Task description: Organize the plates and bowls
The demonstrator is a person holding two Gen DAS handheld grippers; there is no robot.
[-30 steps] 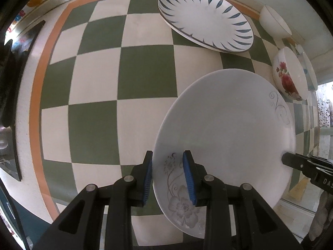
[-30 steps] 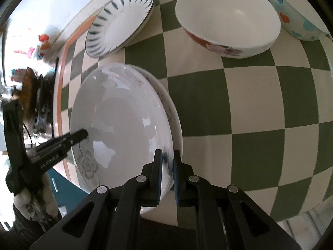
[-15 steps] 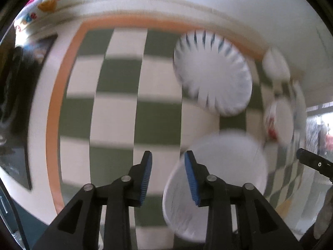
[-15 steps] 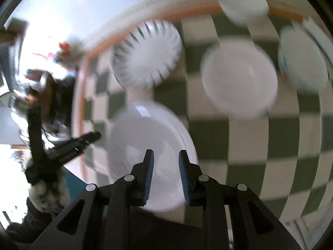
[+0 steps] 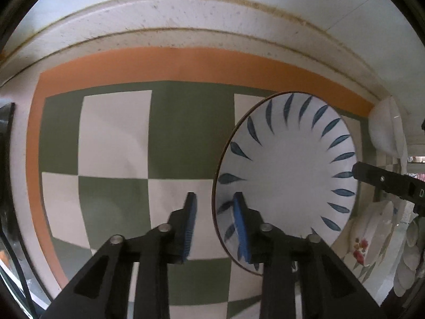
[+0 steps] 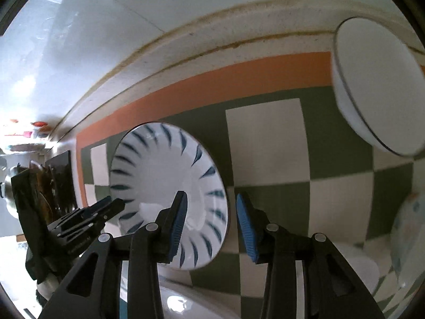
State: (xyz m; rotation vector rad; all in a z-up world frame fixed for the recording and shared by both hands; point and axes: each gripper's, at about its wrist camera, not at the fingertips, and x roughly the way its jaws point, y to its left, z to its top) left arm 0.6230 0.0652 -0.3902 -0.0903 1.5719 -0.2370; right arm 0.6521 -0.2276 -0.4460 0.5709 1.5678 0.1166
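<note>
A white plate with blue leaf marks lies on the green and white checked cloth. My left gripper is open with the plate's left rim between its fingers. My right gripper is open with the same plate's right rim between its fingers. The right gripper's finger shows over the plate's far side in the left wrist view. The left gripper shows at the plate's left in the right wrist view.
A plain white bowl sits at the back right by the wall. A red-flowered bowl and a pale flowered bowl stand to the right. The white flowered plates lie below my right gripper. An orange border edges the cloth.
Both grippers let go of the white flowered plates, opened, and moved forward to the blue-leaf plate, now straddling its opposite rims.
</note>
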